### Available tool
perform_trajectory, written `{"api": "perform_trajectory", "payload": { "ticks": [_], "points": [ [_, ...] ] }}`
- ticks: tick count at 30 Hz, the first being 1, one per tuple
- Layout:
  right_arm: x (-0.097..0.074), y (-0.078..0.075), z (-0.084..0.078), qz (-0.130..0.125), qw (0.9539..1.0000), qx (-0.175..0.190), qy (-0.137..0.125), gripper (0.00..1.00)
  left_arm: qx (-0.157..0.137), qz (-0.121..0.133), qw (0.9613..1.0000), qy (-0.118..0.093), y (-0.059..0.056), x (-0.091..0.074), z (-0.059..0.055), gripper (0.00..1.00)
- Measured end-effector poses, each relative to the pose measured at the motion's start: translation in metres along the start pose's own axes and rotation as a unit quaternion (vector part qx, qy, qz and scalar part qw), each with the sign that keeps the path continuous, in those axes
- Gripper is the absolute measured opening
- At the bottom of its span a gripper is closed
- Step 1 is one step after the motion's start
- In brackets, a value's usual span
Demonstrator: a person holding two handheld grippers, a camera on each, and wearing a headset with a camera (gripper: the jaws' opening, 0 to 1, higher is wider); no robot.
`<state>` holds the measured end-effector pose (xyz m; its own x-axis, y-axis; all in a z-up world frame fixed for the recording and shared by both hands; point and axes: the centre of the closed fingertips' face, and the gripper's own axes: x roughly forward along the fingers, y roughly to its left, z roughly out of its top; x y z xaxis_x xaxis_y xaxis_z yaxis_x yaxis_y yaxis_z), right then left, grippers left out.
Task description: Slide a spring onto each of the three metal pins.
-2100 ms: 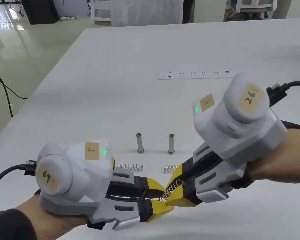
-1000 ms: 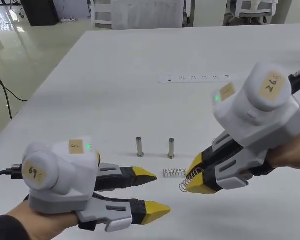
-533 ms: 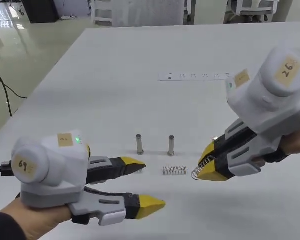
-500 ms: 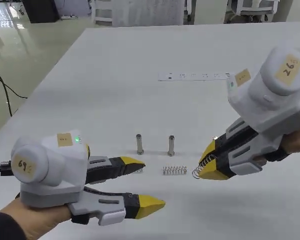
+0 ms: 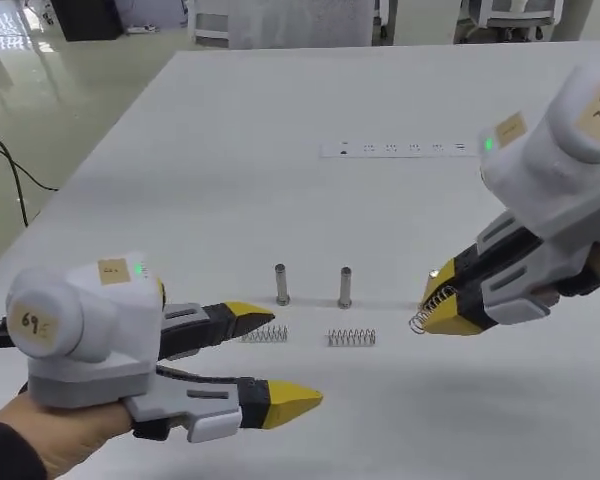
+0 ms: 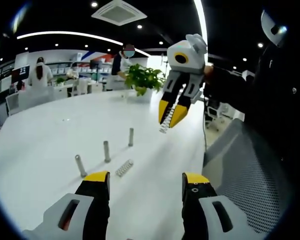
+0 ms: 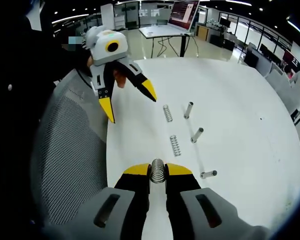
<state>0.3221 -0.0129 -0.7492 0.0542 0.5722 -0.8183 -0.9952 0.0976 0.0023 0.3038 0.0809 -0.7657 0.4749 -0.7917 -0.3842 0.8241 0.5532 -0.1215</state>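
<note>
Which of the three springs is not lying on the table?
The spring clamped in the right gripper, held above the table. The other two springs lie flat on the table near the pins.

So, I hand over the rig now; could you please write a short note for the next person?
Left gripper: open, holding nothing.
Right gripper: shut on a spring, raised near the pins.
Three pins stand upright in a row, all bare.
Two loose springs lie on the table in front of them.
Done: no pin fitted yet.
Left: all three springs.
</note>
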Motion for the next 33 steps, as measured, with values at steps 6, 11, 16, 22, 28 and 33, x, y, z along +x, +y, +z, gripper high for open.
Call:
{"api": "perform_trajectory", "payload": {
  "ticks": [6, 11, 16, 22, 28, 33],
  "points": [
    [-0.008, -0.01, -0.004, -0.011, 0.9998, -0.007, 0.014, 0.08, -0.004, 0.006, 1.0, -0.001, 0.001, -0.001, 0.0, 0.55],
    [-0.015, -0.021, -0.008, -0.02, 0.9995, -0.008, 0.024, 0.08, -0.007, 0.013, 0.9999, 0.0, 0.003, -0.002, -0.002, 0.58],
    [-0.02, -0.03, -0.008, -0.027, 0.9991, -0.01, 0.03, 0.08, -0.007, 0.012, 0.9999, 0.004, 0.003, -0.001, -0.003, 0.6],
    [-0.018, -0.042, -0.009, -0.03, 0.9985, -0.014, 0.044, 0.08, -0.006, 0.012, 0.9999, 0.007, 0.003, -0.001, -0.005, 0.62],
    [-0.018, -0.054, -0.01, -0.034, 0.997, -0.025, 0.065, 0.08, -0.005, 0.011, 0.9999, 0.008, 0.003, -0.001, -0.006, 0.62],
    [-0.016, -0.067, -0.016, -0.043, 0.9947, -0.032, 0.088, 0.08, -0.007, 0.011, 0.9999, 0.005, 0.004, -0.001, -0.005, 0.62]
  ]
}}
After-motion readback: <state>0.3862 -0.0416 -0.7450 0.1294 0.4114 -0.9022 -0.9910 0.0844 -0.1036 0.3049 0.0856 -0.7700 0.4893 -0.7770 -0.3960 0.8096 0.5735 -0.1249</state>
